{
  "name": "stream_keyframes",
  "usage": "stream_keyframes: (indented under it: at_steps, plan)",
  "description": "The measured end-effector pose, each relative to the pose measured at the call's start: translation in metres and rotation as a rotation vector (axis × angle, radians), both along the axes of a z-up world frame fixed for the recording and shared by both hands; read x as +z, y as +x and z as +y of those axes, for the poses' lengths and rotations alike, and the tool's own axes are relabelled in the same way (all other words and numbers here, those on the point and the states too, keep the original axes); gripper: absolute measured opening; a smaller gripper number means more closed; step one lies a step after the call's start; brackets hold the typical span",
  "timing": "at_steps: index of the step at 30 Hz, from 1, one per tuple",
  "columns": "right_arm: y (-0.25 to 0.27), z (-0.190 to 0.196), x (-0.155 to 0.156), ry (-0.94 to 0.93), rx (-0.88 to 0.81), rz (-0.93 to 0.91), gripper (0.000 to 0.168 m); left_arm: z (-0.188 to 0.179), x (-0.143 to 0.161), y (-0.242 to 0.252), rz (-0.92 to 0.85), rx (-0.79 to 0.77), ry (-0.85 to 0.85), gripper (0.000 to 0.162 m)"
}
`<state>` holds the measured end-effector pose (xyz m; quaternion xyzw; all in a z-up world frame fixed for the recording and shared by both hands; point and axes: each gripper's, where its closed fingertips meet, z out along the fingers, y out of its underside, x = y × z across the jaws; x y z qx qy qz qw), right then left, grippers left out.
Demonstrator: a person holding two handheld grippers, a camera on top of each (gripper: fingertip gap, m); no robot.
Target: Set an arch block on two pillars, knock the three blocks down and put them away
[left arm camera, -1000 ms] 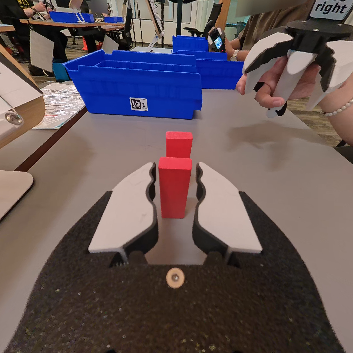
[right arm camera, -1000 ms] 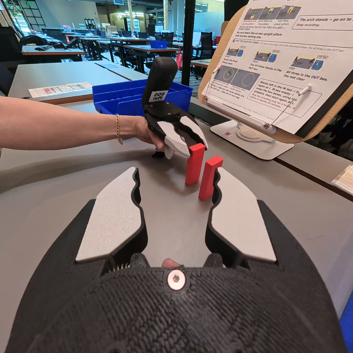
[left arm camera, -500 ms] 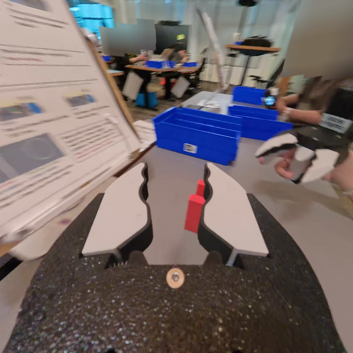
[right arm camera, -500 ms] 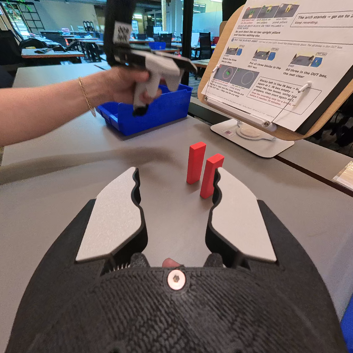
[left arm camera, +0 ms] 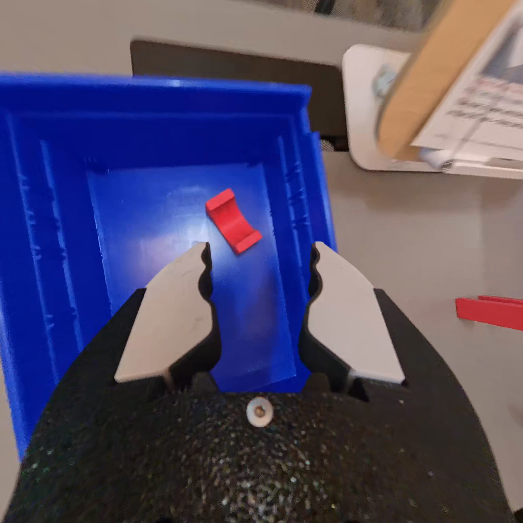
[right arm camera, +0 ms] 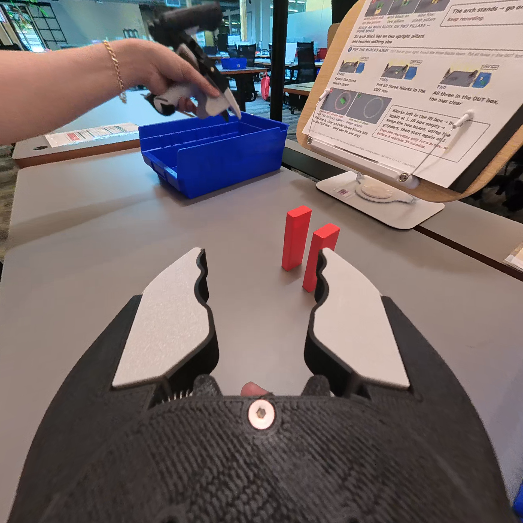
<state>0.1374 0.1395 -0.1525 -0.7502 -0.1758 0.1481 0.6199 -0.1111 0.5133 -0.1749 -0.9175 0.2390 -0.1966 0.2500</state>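
My left gripper (left arm camera: 259, 246) is open and empty, pointing down over a blue bin (left arm camera: 56, 215). A red arch block (left arm camera: 232, 220) lies on the bin floor just beyond the fingertips. In the right wrist view the left gripper (right arm camera: 226, 109) hovers above the same bin (right arm camera: 226, 158). Two red pillar blocks (right arm camera: 295, 237) (right arm camera: 322, 249) stand upright close together on the grey table (right arm camera: 113, 240); they show at the right edge of the left wrist view (left arm camera: 489, 312). My right gripper (right arm camera: 261, 252) is open and empty, low over the table, its right finger beside the nearer pillar.
A wooden stand holding an instruction sheet (right arm camera: 424, 85) rests on a white base (right arm camera: 379, 198) right of the bin. A laminated paper (right arm camera: 90, 133) lies on the far table. A blue bin corner (right arm camera: 519, 501) shows at the lower right edge. There is about 45 cm between the tips of the two grippers. The left tips stand about 10 cm off the red arch block (left arm camera: 232, 220).
My left gripper has left the pillars, risen and swung left to point down into the blue bin. The right gripper has stayed still and open.
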Motion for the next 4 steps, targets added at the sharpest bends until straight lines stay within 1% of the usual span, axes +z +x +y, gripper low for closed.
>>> stream_keyframes:
  at_steps: [1,4]
  plan:
    - [-0.001,0.000,0.000,-0.003,0.000,-0.002,0.075,0.002,-0.012,-0.003,0.019,0.017,-0.041,0.066]
    - [-0.003,0.000,-0.001,-0.006,0.001,-0.007,0.075,0.003,-0.043,-0.005,0.062,0.034,-0.149,0.067]
